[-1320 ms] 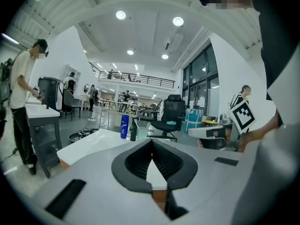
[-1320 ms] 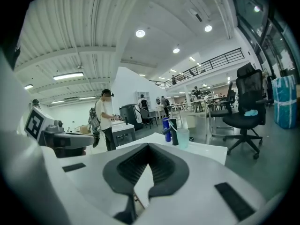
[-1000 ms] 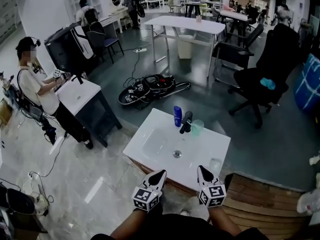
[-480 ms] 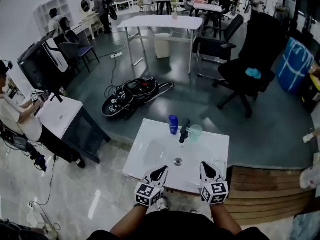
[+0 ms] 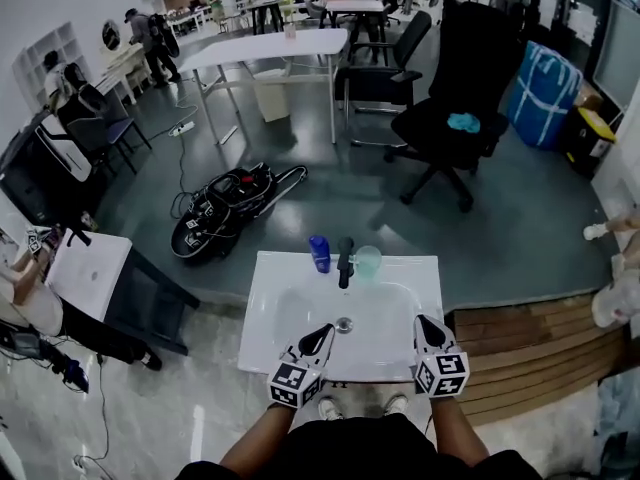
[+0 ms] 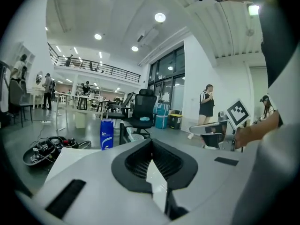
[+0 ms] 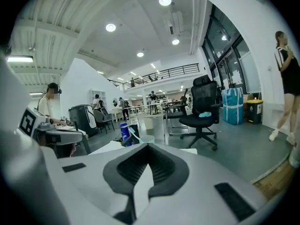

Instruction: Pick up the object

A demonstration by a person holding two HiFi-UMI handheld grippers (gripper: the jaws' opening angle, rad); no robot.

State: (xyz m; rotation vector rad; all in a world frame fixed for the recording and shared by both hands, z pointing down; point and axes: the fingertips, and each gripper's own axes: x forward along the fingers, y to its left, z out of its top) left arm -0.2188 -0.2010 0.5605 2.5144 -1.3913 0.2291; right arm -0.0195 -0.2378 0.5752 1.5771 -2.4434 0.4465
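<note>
A white washbasin [image 5: 265, 328] stands in front of me. At its far rim are a blue bottle [image 5: 319, 254], a black faucet [image 5: 345, 261] and a pale green cup [image 5: 368, 261]. My left gripper [image 5: 322, 334] hovers over the basin's near left edge, shut and empty. My right gripper [image 5: 424, 325] hangs over the near right edge, also shut and empty. In the left gripper view the closed left gripper [image 6: 151, 143] points toward the blue bottle [image 6: 107, 134]. In the right gripper view the right gripper [image 7: 148, 149] points past the bottle [image 7: 124, 131] and cup [image 7: 147, 138].
A black office chair [image 5: 450, 118] and a blue bag [image 5: 545, 93] stand beyond the basin. A tangle of cables and gear [image 5: 225, 203] lies on the floor at the far left. A wooden platform [image 5: 520, 353] is at the right, a second white stand [image 5: 85, 273] at the left.
The head view has swung, so the basin now sits more centred and straight ahead. Both grippers stay shut at its near edge, a little further apart.
</note>
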